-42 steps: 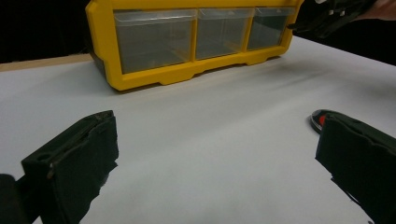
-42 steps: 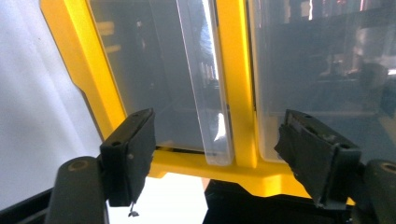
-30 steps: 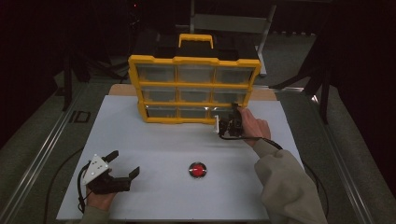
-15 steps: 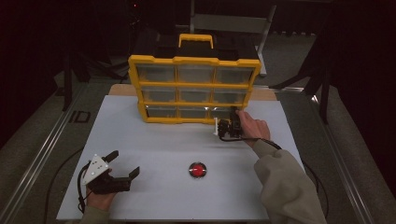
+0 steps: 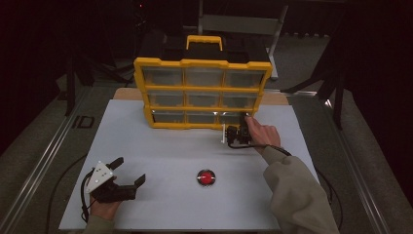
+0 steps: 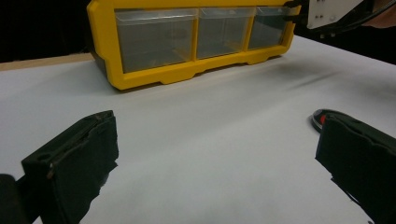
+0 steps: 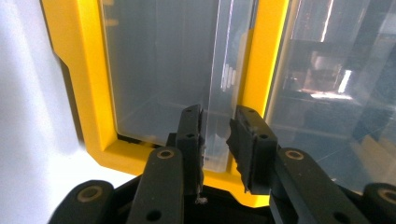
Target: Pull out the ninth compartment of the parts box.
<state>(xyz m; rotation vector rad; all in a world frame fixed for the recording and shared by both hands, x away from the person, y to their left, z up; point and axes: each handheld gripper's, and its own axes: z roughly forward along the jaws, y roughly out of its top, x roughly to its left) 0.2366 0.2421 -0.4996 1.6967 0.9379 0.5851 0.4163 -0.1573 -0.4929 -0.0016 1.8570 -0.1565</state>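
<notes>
1. A yellow organizer (image 5: 202,92) with clear drawers is seen standing at the far side of the white table (image 5: 160,151).
2. The right gripper (image 5: 242,127) is held against the organizer's bottom row, at the right-hand drawer (image 5: 233,117).
3. In the right gripper view, the clear pull tab (image 7: 218,107) of that drawer is seen between the two jaws; the jaws have just been closing, and a narrow gap is still seen on the tab's right side, so a firm clamp cannot be told.
4. The left gripper (image 5: 127,176) is rested on the table's near left, well apart from the organizer, with its jaws spread wide and nothing between them.
5. A red button (image 5: 206,176) is seen on the table between the two hands.
</notes>
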